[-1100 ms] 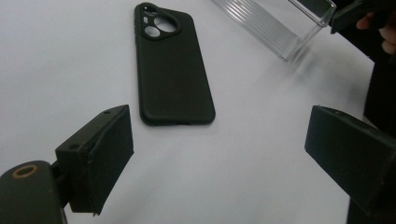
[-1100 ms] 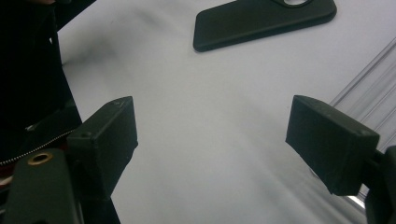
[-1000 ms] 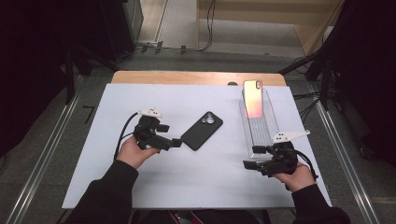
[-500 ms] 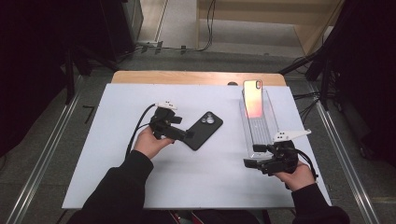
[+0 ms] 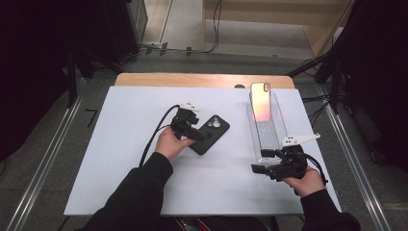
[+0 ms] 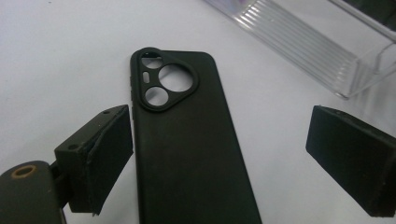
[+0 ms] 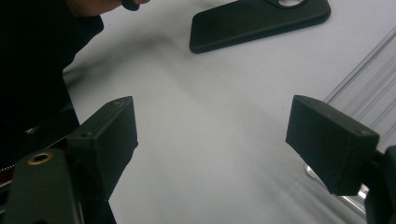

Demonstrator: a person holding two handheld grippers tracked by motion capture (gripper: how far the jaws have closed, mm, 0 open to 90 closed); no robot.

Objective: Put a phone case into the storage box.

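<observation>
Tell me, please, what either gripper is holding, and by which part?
Nothing is held. The left gripper stands open astride the phone case; the right gripper is open over bare table.

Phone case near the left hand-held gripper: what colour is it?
Matte black all over; the phone case shows best in the left gripper view.

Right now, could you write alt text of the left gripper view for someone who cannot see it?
A black phone case lies back up on a white table, its camera cutouts at the far end, between the open jaws of the left gripper. The jaws stand on either side of it without pressing on it. A clear ridged plastic stand lies beyond, at upper right.
</observation>
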